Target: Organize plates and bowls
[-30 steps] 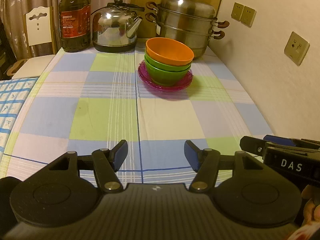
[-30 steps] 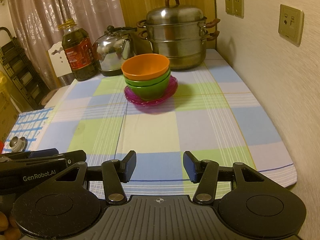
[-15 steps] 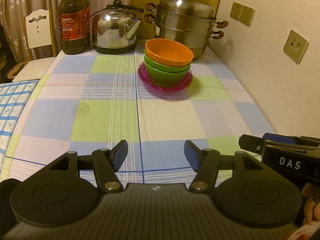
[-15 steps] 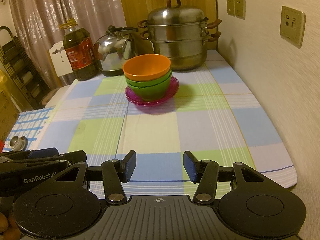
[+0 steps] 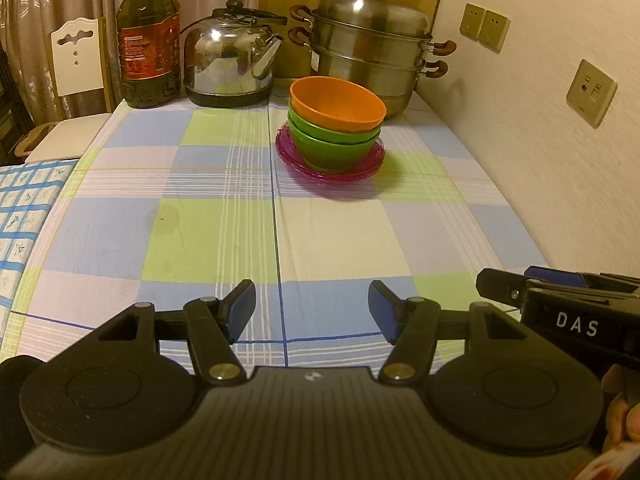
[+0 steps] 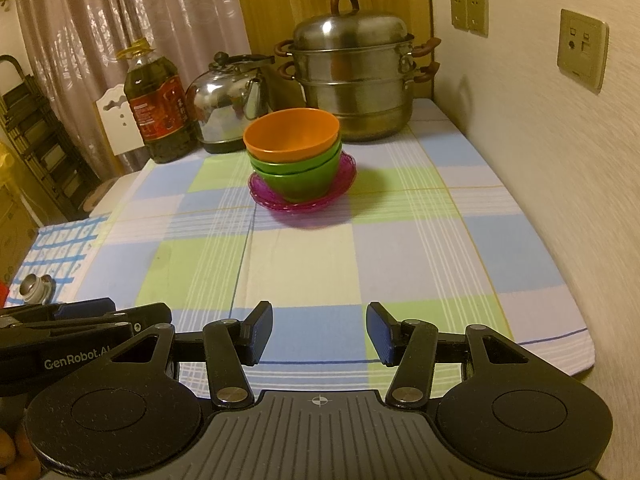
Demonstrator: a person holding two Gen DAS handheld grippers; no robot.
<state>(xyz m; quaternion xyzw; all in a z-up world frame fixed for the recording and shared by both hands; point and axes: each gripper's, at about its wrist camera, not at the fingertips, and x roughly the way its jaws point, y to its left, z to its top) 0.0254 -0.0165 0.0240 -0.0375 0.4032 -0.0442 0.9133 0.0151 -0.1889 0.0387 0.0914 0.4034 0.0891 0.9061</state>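
Observation:
An orange bowl (image 5: 338, 102) is nested in two green bowls (image 5: 332, 148), which stand on stacked magenta plates (image 5: 362, 170) at the far middle of the checked tablecloth. The same stack shows in the right wrist view: orange bowl (image 6: 292, 138), green bowls (image 6: 298, 178), plates (image 6: 344, 184). My left gripper (image 5: 312, 312) is open and empty over the near edge of the table. My right gripper (image 6: 318, 332) is open and empty beside it, also far short of the stack.
A steel steamer pot (image 5: 370, 48), a kettle (image 5: 230, 64) and an oil bottle (image 5: 148, 42) stand along the back edge. A wall (image 5: 540, 140) with sockets runs down the right side. A white chair (image 5: 78, 60) stands at the far left.
Both grippers have edged slightly forward toward the stack; the view has shifted a little. The bowls and plates have not moved. Both stay open.

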